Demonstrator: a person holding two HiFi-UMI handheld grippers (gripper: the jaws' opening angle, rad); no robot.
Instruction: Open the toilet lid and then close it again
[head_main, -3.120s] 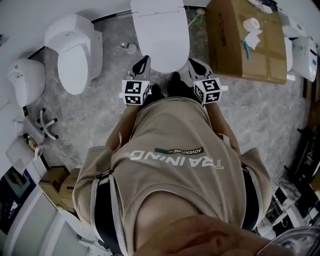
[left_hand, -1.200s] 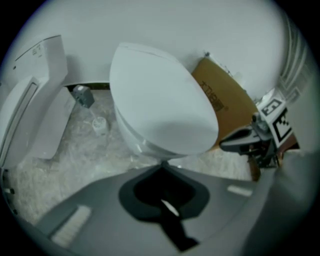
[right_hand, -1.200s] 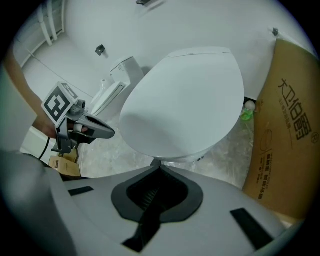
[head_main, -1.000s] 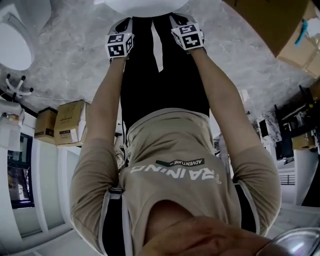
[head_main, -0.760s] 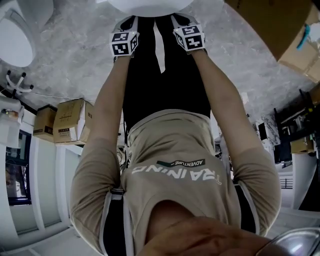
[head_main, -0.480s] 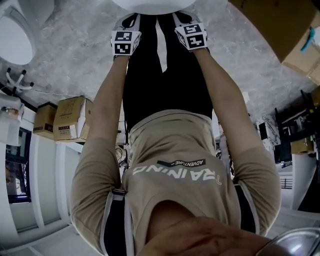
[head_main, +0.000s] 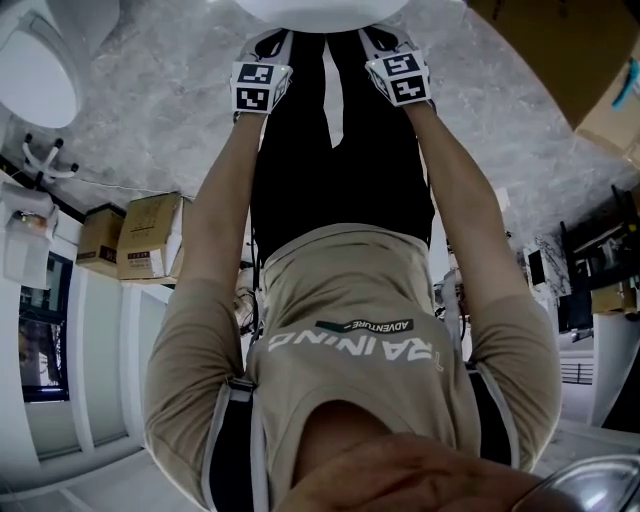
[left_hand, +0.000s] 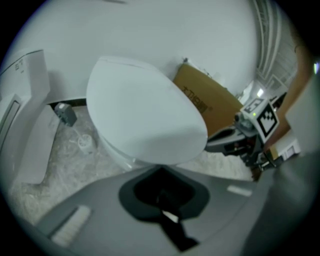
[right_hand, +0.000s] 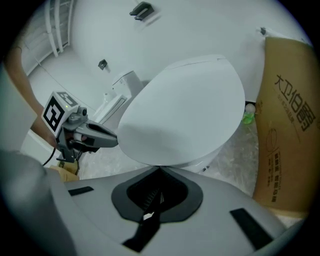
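The white toilet lid (left_hand: 145, 117) (right_hand: 185, 107) lies low over the bowl (left_hand: 116, 151), its front edge just ahead of both grippers. Only the toilet's front rim (head_main: 320, 8) shows at the top of the head view. My left gripper (head_main: 264, 48) is at the rim's left front and my right gripper (head_main: 384, 45) at its right front. In each gripper view the jaws close to a point right under the lid's front edge. I cannot tell whether the tips touch it. The right gripper (left_hand: 231, 141) and the left gripper (right_hand: 97, 134) see each other across the lid.
A brown cardboard box (right_hand: 287, 125) (left_hand: 210, 105) stands right of the toilet, a green bottle (right_hand: 248, 118) behind it. A second white toilet (head_main: 35, 80) sits at the left. Small cardboard boxes (head_main: 150, 235) stand on the marble floor (head_main: 160, 130) behind me.
Three seconds ago I stood higher with the whole toilet in view; I have since bent low. Over the last second both grippers stay at the lid's front edge, shifting slightly right.
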